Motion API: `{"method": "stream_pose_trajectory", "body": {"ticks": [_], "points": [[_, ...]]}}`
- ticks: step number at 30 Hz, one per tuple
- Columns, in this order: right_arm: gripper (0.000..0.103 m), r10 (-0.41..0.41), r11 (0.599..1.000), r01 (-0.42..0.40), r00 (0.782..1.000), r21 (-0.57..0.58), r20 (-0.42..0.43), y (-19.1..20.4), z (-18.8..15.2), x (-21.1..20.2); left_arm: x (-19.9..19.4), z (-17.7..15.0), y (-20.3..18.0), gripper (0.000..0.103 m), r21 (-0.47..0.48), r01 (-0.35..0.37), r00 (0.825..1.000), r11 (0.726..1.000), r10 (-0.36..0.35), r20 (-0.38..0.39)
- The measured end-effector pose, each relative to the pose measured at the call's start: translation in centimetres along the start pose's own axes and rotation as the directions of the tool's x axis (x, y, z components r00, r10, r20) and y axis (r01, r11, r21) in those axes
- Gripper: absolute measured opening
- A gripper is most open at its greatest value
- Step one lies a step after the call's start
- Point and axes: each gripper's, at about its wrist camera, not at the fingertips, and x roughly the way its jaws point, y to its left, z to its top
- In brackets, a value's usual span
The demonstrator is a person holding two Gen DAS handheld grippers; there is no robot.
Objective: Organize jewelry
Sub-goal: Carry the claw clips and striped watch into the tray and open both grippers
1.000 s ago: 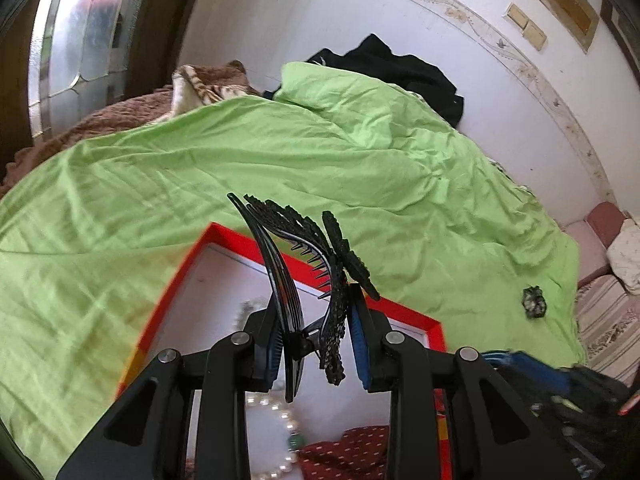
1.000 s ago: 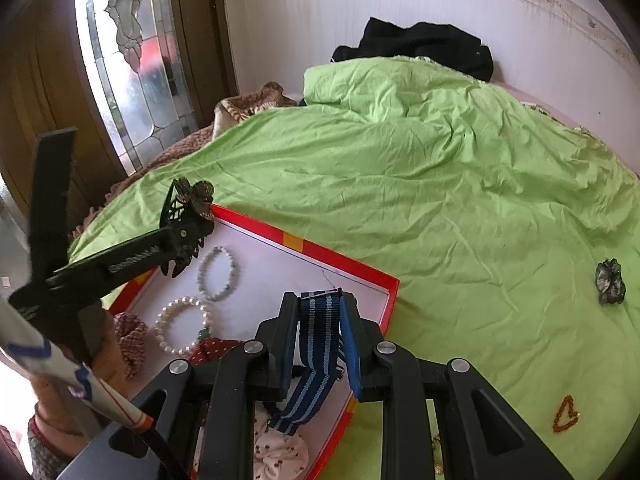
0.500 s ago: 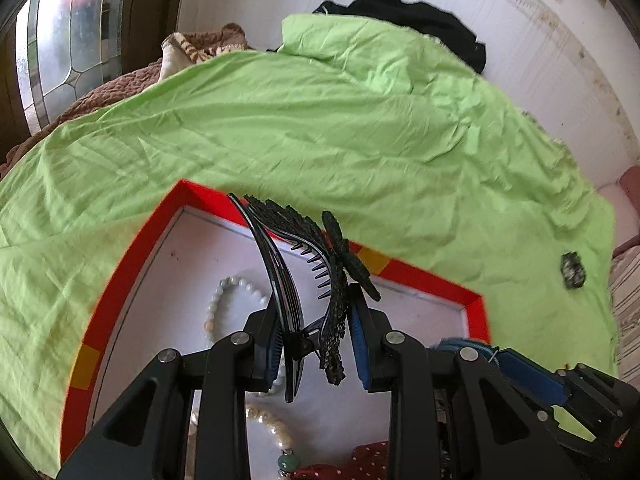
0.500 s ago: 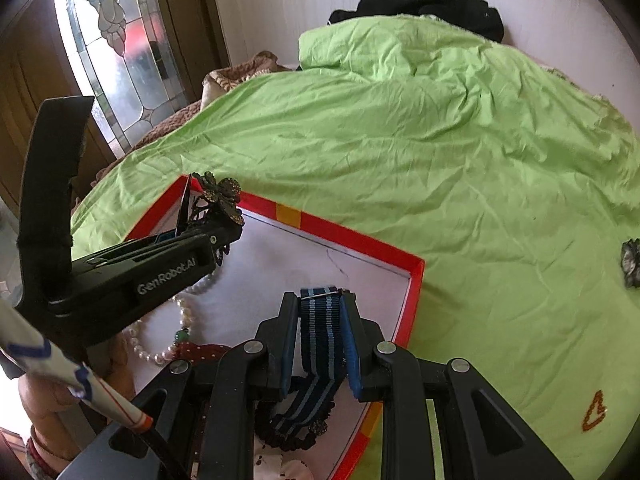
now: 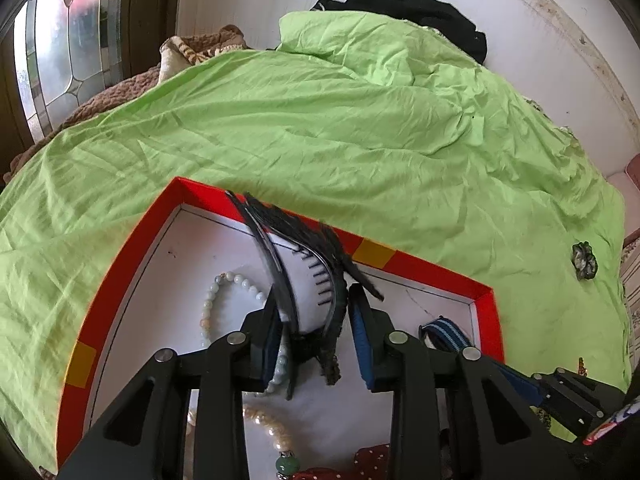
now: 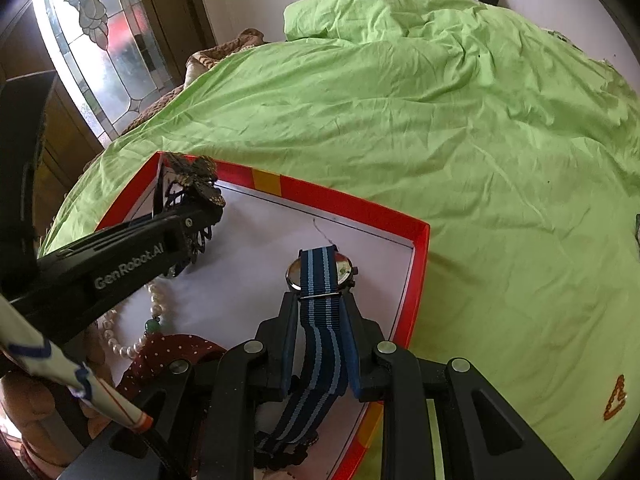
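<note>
Left wrist: my left gripper (image 5: 312,312) jaws just opening, clip (image 5: 304,264) loose between, over box (image 5: 120,280) at 12; right gripper (image 6: 318,320) clamped on watch (image 6: 320,272); next lower watch, release.

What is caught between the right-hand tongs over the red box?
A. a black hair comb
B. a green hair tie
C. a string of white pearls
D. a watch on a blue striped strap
D: in the right wrist view the right tongs pinch the striped strap of the watch, whose round face hangs over the white floor of the red box; the black hair comb sits in the left tongs.
</note>
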Motion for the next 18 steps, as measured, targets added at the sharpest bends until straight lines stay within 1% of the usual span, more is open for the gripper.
{"method": "stream_pose_trajectory", "body": {"ticks": [3,4,5,6,8,16,18], "points": [[0.024,0.002,1.000,-0.002,1.000,0.004,-0.003,-0.2,-0.1,-0.1,-0.8,0.0,-0.3,0.047,0.007,0.001,0.999,1.000,-0.002,0.034],[0.025,0.006,1.000,-0.006,1.000,0.007,-0.003,-0.2,-0.2,-0.1,-1.0,0.0,-0.4,0.048,0.008,0.000,0.999,1.000,0.000,0.041],[0.031,0.009,1.000,-0.009,1.000,0.010,-0.003,-0.3,-0.2,-0.1,-1.3,0.0,-0.5,0.049,0.008,-0.001,0.999,1.000,0.001,0.049],[0.041,0.014,1.000,-0.013,1.000,0.015,-0.002,-0.4,-0.2,-0.3,-1.5,0.0,-0.6,0.049,0.010,-0.002,0.998,1.000,0.001,0.056],[0.048,0.016,1.000,-0.017,1.000,0.023,0.012,-0.5,-0.2,-0.7,-2.0,0.0,-0.8,0.049,0.015,-0.006,0.997,1.000,0.005,0.072],[0.048,0.022,0.999,-0.024,0.998,0.034,0.056,-1.3,-0.5,-3.4,-4.0,-0.5,-1.8,0.050,0.054,-0.071,0.988,0.996,0.063,0.141],[0.050,0.017,0.999,-0.020,0.997,0.043,0.071,-1.9,-0.7,-4.4,-4.7,-0.7,-2.1,0.053,0.065,-0.085,0.984,0.994,0.074,0.162]]}}
